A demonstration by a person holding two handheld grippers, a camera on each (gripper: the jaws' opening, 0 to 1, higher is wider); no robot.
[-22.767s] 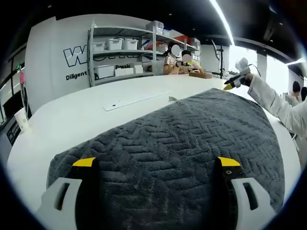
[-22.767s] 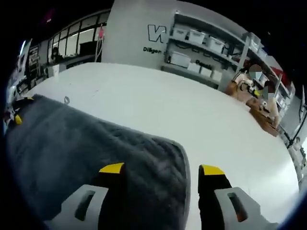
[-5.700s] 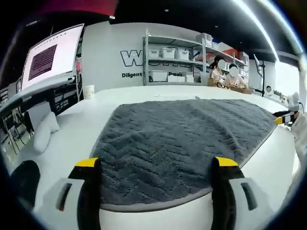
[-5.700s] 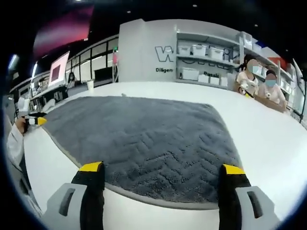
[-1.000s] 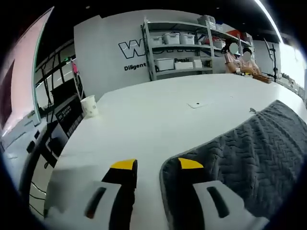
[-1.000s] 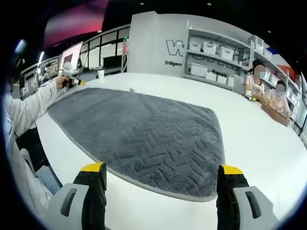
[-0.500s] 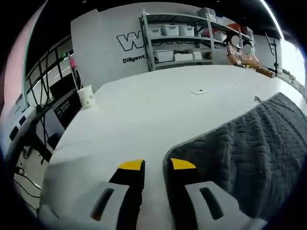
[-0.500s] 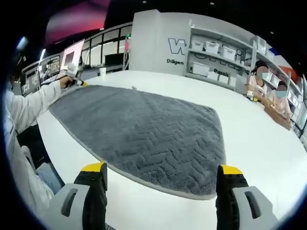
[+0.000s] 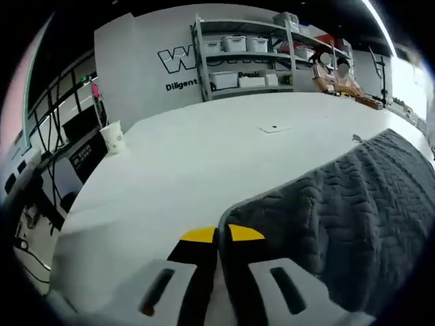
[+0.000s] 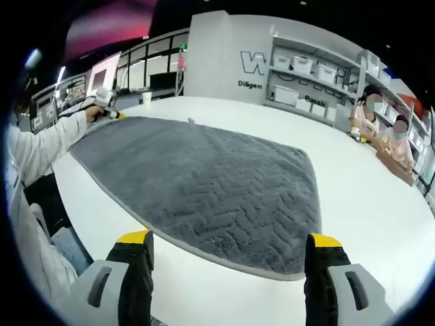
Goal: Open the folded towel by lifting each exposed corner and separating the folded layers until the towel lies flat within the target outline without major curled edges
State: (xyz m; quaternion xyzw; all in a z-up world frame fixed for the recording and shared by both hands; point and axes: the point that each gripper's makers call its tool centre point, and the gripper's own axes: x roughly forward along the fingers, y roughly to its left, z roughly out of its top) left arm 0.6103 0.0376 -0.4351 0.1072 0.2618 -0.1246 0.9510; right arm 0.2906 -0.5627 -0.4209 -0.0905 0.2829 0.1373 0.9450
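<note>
A dark grey towel [image 10: 204,183] with a herringbone weave lies spread open on the white table [image 10: 353,197]. Its rim looks flat all round. My right gripper [image 10: 228,239] hovers open over the near edge, with nothing between its jaws. At the far left corner a hand holds my left gripper [image 10: 112,114]. In the left gripper view, the left gripper [image 9: 217,234] has its yellow tips pressed together at the towel's [image 9: 340,204] corner, which rises slightly there.
A paper cup [image 9: 112,136] stands near the table's left edge, and a small flat white piece [image 9: 274,127] lies farther back. Shelves with bins [image 9: 245,54] line the wall. Two people [image 10: 380,122] sit at the far right. A white sleeve [image 10: 41,149] runs along the left.
The left gripper's jaws have closed from a narrow gap to touching, at the towel's corner. The right gripper stays open and has barely moved.
</note>
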